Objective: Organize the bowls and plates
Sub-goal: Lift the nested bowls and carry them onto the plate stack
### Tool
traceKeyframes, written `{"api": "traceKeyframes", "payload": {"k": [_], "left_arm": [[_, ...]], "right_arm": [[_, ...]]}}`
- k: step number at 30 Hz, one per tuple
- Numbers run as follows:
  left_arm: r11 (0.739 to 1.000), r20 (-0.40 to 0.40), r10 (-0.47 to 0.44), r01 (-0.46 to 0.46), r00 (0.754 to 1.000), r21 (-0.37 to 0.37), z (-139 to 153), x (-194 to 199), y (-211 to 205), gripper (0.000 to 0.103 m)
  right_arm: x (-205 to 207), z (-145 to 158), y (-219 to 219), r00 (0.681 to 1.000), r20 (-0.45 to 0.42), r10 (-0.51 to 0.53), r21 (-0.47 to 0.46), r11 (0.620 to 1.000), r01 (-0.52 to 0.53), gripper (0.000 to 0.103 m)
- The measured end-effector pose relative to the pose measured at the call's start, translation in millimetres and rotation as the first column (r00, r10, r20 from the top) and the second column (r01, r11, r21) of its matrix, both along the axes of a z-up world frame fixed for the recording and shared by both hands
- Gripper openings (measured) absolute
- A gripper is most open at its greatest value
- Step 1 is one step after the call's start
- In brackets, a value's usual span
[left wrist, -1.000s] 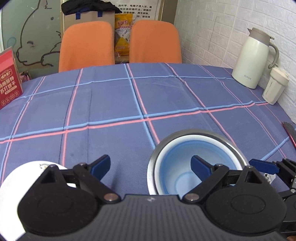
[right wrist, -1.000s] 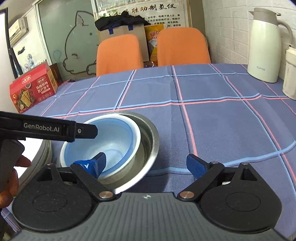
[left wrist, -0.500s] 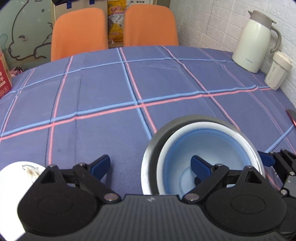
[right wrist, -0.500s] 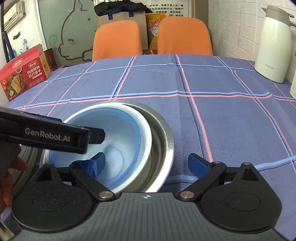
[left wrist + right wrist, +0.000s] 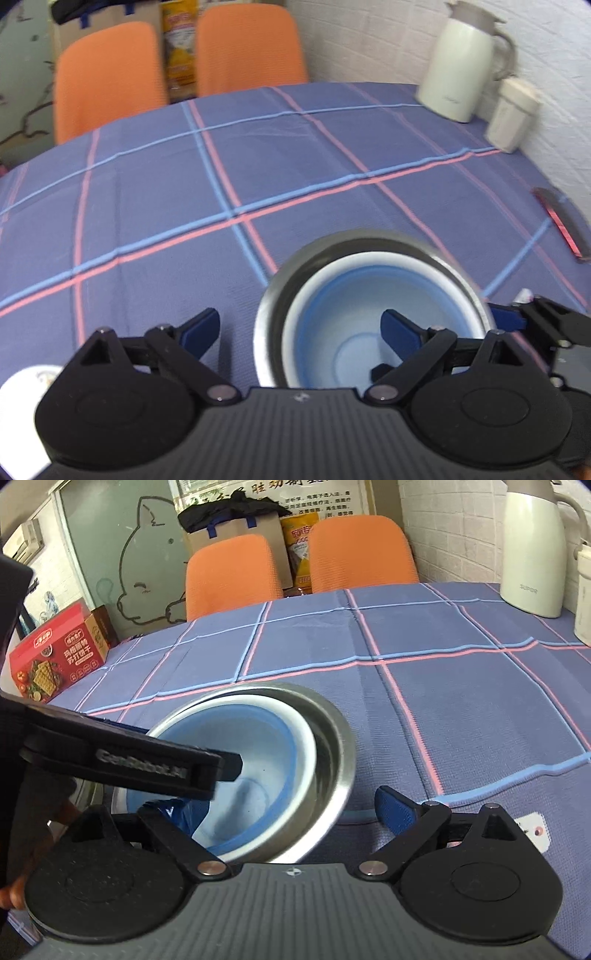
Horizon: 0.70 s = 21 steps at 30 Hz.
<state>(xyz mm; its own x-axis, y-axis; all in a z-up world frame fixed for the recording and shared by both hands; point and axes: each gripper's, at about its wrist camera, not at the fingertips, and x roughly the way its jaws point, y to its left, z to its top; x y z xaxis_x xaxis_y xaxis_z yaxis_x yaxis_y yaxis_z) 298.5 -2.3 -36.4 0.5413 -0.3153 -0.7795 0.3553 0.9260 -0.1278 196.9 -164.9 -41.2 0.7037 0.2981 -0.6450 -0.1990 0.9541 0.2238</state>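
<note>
A blue bowl [image 5: 255, 760] is sitting nested inside a steel bowl [image 5: 332, 746] on the checked tablecloth [image 5: 184, 184]. The left gripper [image 5: 301, 332] is hovering with its jaws wide, straddling the bowls' near left rims without gripping them. The right gripper [image 5: 284, 812] is closing its jaws around the right rims; its left pad is dipping inside the blue bowl, half hidden behind the other gripper's body, so I cannot tell whether it is touching. A white plate [image 5: 22, 384] is peeking in, mostly cut off.
</note>
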Motion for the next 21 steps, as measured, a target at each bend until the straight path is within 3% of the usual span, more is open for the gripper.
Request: {"api": "traceKeyframes", "payload": {"k": [2,7,9,11,13,14,18,21], "left_arm": [[1.000,-0.021,-0.026,0.026,0.999,-0.017,-1.1,2.9,2.1,0.094],[0.998,-0.064,0.016,-0.012,0.998,0.059,-15.9,10.9,-4.5,0.093],[0.998,-0.046,0.017,-0.014,0.999,0.068,-17.3,10.2,-7.9,0.092],[0.998,-0.038,0.018,-0.016,0.999,0.060,-17.1,8.7,-9.9,0.085],[0.999,-0.029,0.014,-0.013,0.999,0.041,-14.7,6.2,-12.9,0.068],[0.999,-0.027,0.011,-0.010,1.000,0.036,-13.4,4.4,-15.8,0.065],[0.999,-0.041,0.013,-0.011,0.999,0.032,-12.0,4.7,-18.7,0.061],[1.000,-0.061,-0.012,0.013,0.998,0.025,-9.0,4.9,-20.9,0.055]], "right_arm": [[-0.8,-0.4,1.0,1.000,0.005,0.004,-0.005,1.000,-0.004,0.084],[-1.1,-1.8,4.9,1.000,0.017,0.000,-0.015,1.000,0.000,0.085],[-0.4,-2.5,6.0,1.000,0.023,0.009,-0.001,1.000,-0.009,0.085],[0.5,-2.9,7.6,0.999,0.029,0.027,0.007,1.000,-0.027,0.085],[0.5,-4.7,6.8,0.998,0.048,0.038,0.024,0.999,-0.039,0.085],[0.4,-5.5,6.4,0.998,0.054,0.039,0.032,0.999,-0.041,0.085],[1.6,-4.6,12.7,0.997,0.045,0.056,0.108,0.992,-0.060,0.085],[3.1,-2.1,15.8,0.999,0.030,0.036,0.107,0.994,-0.039,0.085]]}}
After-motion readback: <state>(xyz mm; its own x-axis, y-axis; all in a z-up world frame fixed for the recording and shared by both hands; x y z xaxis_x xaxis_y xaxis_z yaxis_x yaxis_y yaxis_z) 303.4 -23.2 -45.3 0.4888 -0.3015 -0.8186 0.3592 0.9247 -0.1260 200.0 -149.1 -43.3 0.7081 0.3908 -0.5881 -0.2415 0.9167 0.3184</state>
